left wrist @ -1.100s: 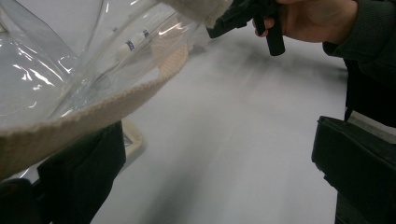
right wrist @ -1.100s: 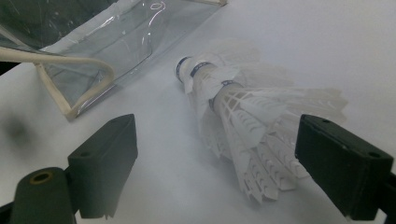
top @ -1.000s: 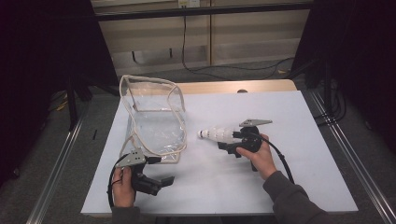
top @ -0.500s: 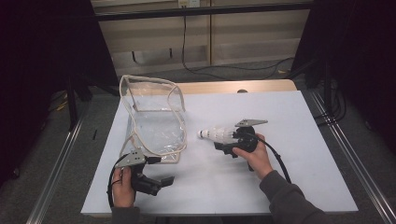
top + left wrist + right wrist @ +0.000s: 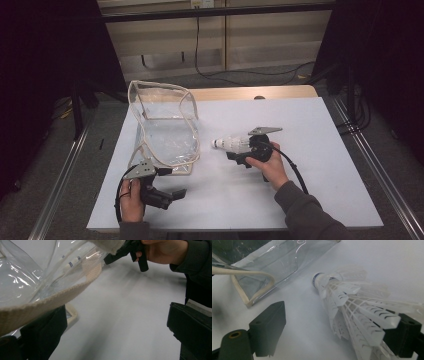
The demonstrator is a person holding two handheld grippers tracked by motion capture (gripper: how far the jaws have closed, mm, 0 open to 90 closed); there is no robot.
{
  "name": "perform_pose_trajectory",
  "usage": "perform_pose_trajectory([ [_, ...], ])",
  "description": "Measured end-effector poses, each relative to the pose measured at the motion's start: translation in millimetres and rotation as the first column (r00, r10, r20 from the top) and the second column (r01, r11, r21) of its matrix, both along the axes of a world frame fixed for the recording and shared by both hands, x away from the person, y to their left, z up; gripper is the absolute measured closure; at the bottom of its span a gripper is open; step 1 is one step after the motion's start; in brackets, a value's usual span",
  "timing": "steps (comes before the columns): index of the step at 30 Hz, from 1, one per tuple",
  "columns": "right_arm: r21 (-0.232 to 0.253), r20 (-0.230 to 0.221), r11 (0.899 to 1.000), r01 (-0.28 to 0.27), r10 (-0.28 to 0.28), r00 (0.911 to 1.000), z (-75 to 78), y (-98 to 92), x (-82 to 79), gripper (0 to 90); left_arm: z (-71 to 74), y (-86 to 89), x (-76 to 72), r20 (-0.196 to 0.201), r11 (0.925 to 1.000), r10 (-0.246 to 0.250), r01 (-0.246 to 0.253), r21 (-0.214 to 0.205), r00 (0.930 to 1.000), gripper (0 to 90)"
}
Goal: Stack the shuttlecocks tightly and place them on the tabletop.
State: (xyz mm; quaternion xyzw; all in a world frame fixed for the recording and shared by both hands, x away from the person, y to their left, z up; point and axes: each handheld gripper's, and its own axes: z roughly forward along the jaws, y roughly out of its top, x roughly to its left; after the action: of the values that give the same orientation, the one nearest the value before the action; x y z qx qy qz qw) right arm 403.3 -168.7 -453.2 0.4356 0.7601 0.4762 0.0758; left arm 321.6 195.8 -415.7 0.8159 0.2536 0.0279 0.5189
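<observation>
A clear plastic bag with cream trim lies at the left of the white table, its mouth toward the person. My right gripper is just right of the bag, shut on a white feather shuttlecock whose cork points at the bag. In the right gripper view the shuttlecock lies against the right jaw of my right gripper, and the bag is ahead. My left gripper is open at the front left. The bag's trimmed rim hangs over the left jaw of my left gripper.
A wooden strip borders the table's far edge. Metal rails run along both sides, and a cable hangs at the back wall. The person's right hand shows far off in the left gripper view.
My right hand has edged slightly left toward the bag with the shuttlecock. The left hand and the bag have stayed put.
</observation>
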Motion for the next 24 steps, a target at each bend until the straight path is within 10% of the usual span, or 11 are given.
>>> perform_pose_trajectory([
  [24, -0.063, 0.022, 0.998, 0.028, -0.027, 0.9994, -0.9, 15.3, 6.2, 38.3, -0.6, 0.5, 1.3, -0.001, 1.0000, 0.000, 0.000, -0.009, 1.0000, 3.0],
])
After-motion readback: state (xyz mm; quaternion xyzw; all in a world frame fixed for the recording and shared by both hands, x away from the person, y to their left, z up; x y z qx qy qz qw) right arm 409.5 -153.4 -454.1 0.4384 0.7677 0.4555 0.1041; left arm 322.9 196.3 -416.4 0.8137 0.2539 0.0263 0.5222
